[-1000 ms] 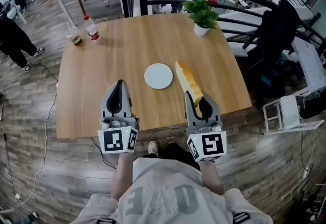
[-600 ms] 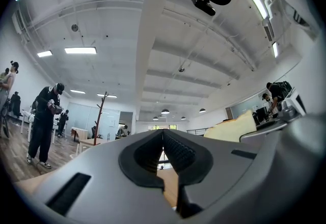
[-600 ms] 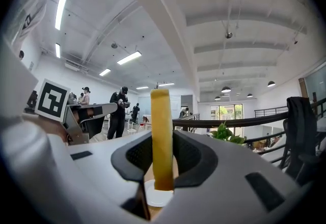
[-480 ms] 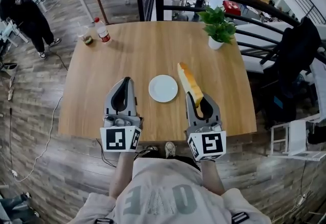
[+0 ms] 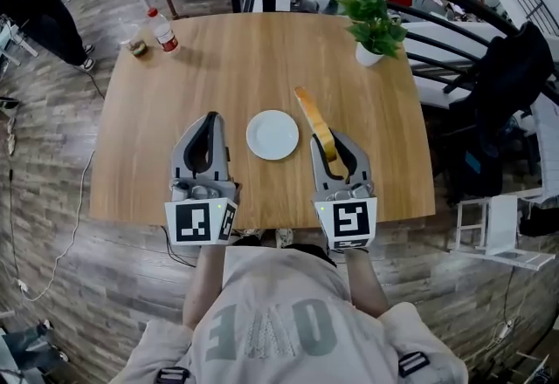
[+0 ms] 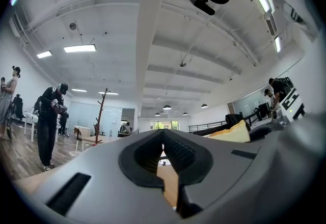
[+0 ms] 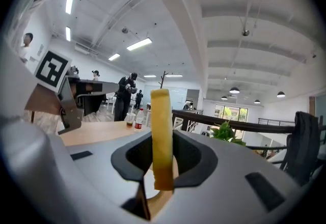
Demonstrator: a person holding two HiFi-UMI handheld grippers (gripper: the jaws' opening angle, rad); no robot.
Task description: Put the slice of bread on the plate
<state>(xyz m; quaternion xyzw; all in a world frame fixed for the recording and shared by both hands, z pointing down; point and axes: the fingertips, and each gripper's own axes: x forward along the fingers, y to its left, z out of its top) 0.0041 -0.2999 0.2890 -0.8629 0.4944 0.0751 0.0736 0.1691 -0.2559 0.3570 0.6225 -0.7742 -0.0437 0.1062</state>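
The right gripper [image 5: 327,140] pinches a long yellow slice of bread [image 5: 312,114] with a brown crust. The slice sticks out just right of the small round white plate [image 5: 272,134] in the middle of the frame, not on it. Its near end is hidden between the grey jaws. It is hard to tell how high it is over the brown wooden table [image 5: 253,59].

In the right gripper view the bread [image 7: 161,131] stands on its edge, so only its thin side shows.

The left gripper [image 5: 210,118] is left of the plate, its jaws pressed together with nothing in them. In the left gripper view only a corner of the bread [image 6: 232,131] peeks over the grey body.
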